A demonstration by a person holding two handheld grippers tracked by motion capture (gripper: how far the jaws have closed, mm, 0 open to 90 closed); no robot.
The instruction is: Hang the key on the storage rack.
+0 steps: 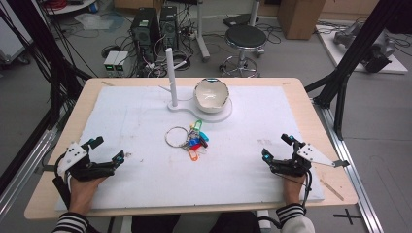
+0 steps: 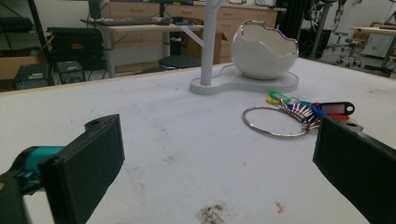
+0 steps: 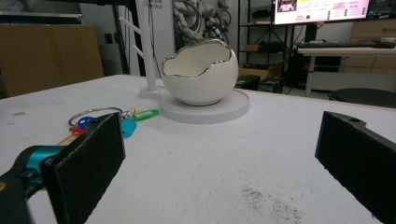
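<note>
High view: left gripper (image 1: 108,149) and right gripper (image 1: 277,146) rest agape

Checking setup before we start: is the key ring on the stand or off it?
Off. The key ring lies flat on the white mat in front of the stand, its coloured tags spread beside it.

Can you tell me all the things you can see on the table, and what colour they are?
key ring: one, silver metal, middle of the table.
key tags: several, green, blue and red, bunched on the ring's right side.
bowl: one, white, eggshell-shaped with a jagged rim, on the stand's base, far middle.
stand: one, white, upright post with side pegs, left of the bowl.
mat: one, white, covering the wooden table.
left gripper: black, open, near left.
right gripper: black, open, near right.
</note>
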